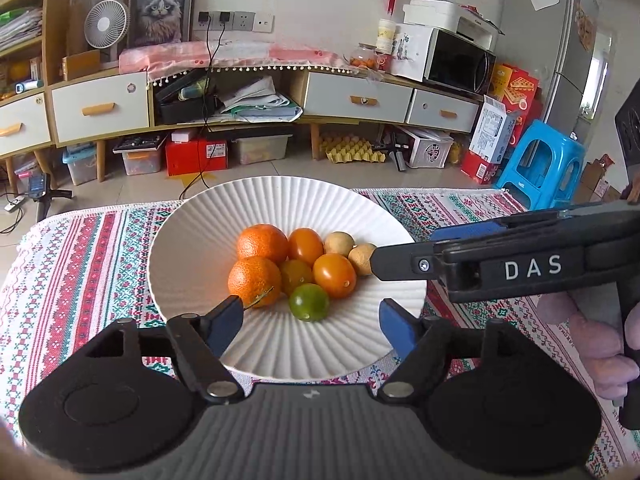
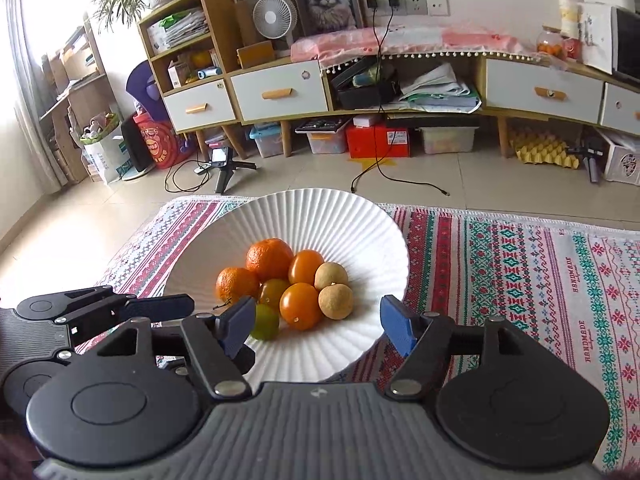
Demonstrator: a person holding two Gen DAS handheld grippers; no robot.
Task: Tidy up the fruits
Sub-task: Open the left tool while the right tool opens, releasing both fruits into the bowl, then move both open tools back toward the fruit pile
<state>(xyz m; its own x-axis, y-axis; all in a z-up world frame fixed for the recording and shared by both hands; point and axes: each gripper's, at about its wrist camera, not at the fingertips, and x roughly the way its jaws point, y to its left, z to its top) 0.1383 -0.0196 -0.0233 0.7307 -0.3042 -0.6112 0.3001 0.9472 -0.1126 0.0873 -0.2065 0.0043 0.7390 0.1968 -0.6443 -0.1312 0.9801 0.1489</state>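
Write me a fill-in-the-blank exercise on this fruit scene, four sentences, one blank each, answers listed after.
1. All the fruit sits in a white ribbed ____.
2. Only one fruit, the lime, is ____ in colour.
3. The number of pale brown round fruits in the pile is ____.
4. The left gripper and right gripper both have their jaws ____, with nothing held.

Missing words: plate; green; two; open

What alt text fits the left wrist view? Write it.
A white ribbed plate on a patterned woven cloth holds eight small fruits: orange mandarins, one green citrus, two tan longans. The open left gripper hovers before it; the right gripper reaches in.
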